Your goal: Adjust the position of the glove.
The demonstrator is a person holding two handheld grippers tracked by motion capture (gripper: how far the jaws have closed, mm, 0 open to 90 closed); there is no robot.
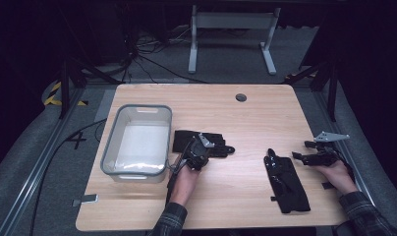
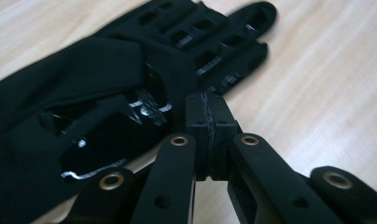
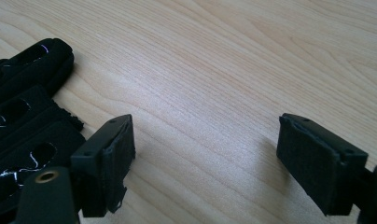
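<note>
Two black gloves lie on the wooden table [image 1: 245, 123]. The left glove [image 1: 202, 141] [image 2: 98, 93] lies flat beside the bin with its fingers pointing right. My left gripper [image 1: 202, 153] [image 2: 209, 116] is at its near edge, its pads pressed together and pinching the edge of the fabric. The right glove [image 1: 286, 183] [image 3: 23, 121] lies lengthwise near the front of the table. My right gripper [image 1: 300, 150] [image 3: 205, 154] sits just to the right of its fingertips, low over bare wood. Its jaws stand wide open with nothing between them.
A grey plastic bin [image 1: 137, 107] with a pale inside stands at the table's left, close to the left glove. A round cable hole [image 1: 241, 97] is near the far edge. Beyond the table stand a white frame [image 1: 231, 34] and floor cables.
</note>
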